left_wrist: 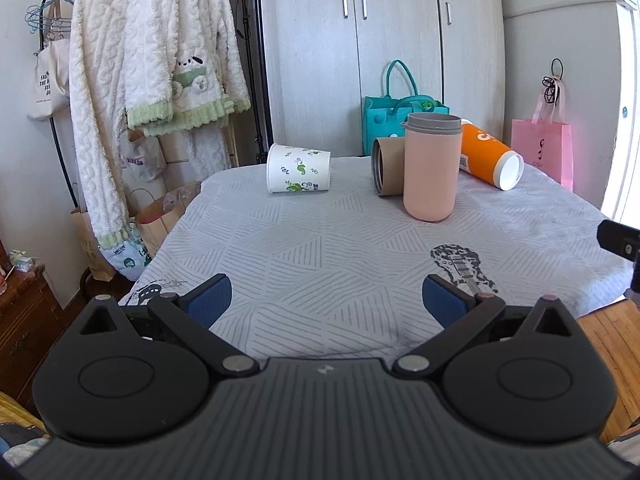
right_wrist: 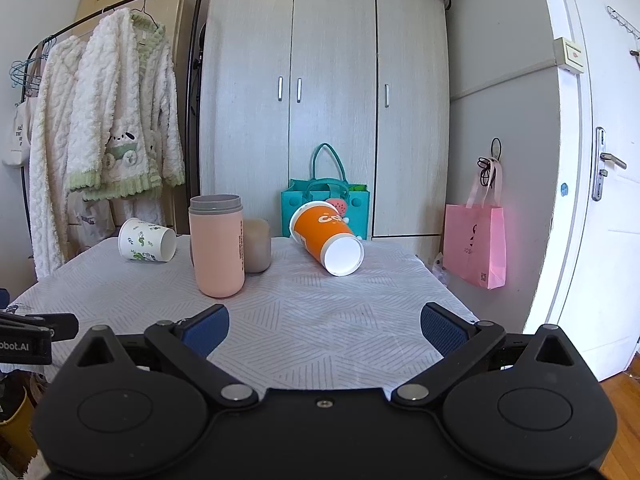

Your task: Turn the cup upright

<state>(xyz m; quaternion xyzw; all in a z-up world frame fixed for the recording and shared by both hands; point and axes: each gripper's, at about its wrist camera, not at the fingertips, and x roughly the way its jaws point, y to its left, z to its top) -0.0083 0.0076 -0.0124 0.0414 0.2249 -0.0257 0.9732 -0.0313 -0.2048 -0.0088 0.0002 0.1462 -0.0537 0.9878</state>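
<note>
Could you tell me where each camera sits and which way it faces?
Left wrist: on the left gripper, open, low at the table's near edge, facing the wardrobe; right gripper's tip shows at right.
Right wrist: on the right gripper, open, facing likewise; left gripper at left.
Shared: pink cup upright; white cup, orange cup lying.

Pink cup [left_wrist: 430,168], orange cup [right_wrist: 326,238], leaf-patterned cup [left_wrist: 298,168].
</note>
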